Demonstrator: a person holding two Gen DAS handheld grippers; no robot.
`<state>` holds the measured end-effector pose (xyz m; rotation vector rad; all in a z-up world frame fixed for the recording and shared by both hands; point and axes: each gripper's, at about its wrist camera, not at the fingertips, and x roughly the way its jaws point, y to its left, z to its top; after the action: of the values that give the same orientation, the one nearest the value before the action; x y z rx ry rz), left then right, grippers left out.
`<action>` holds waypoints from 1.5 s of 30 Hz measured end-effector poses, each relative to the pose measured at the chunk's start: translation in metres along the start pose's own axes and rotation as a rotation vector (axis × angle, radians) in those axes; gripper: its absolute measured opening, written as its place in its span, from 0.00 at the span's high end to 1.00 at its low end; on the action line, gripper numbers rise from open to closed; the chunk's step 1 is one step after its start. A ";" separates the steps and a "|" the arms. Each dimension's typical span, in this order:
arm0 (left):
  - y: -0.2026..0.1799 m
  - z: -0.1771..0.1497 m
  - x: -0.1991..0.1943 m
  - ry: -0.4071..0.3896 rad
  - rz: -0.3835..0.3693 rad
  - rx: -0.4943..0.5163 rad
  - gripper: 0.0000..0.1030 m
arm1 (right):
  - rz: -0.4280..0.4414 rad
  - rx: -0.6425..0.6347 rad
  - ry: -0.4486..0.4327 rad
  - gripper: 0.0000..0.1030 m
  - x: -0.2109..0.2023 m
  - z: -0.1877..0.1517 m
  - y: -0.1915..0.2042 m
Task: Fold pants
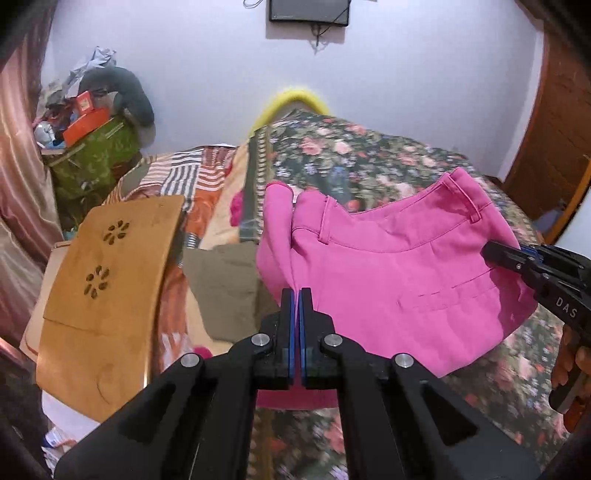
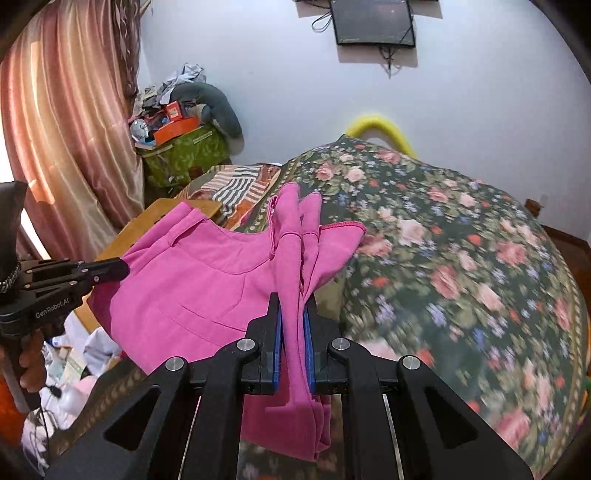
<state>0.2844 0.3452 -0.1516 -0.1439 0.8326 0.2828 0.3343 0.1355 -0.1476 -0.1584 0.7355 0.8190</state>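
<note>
Both tongs, left [image 1: 296,295] and right [image 2: 293,299], grip pink pants [image 1: 406,266] above the bed [image 1: 369,155].

Both cameras ride just behind their own tools and look forward and downward over the floral-covered bed [image 1: 388,155] toward the white wall beyond it. The left wrist view sits close above the bed's left side; the right wrist view sits close farther right, over more of the bed [image 2: 461,240]. Both views share the bed, the wall screen [image 1: 309,12] above it, and the pink pants [image 1: 399,266] hanging between the tools; the bed's near edge is blurred, perhaps from motion.
</note>
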 end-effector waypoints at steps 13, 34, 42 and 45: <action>0.040 -0.018 0.153 0.195 0.073 -0.068 0.99 | 0.022 -0.006 0.173 0.92 0.125 -0.006 -0.012; 0.065 -0.055 0.085 0.272 0.079 -0.110 0.92 | -0.058 -0.005 0.188 0.62 0.034 -0.017 -0.006; 0.027 -0.041 -0.067 0.033 -0.005 -0.070 0.92 | -0.022 -0.035 -0.007 0.62 -0.070 0.001 0.034; 0.006 -0.038 -0.131 -0.088 -0.014 -0.029 0.92 | -0.009 -0.047 -0.105 0.62 -0.116 0.004 0.052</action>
<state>0.1716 0.3174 -0.0789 -0.1628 0.7399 0.2864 0.2466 0.1025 -0.0616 -0.1593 0.6171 0.8298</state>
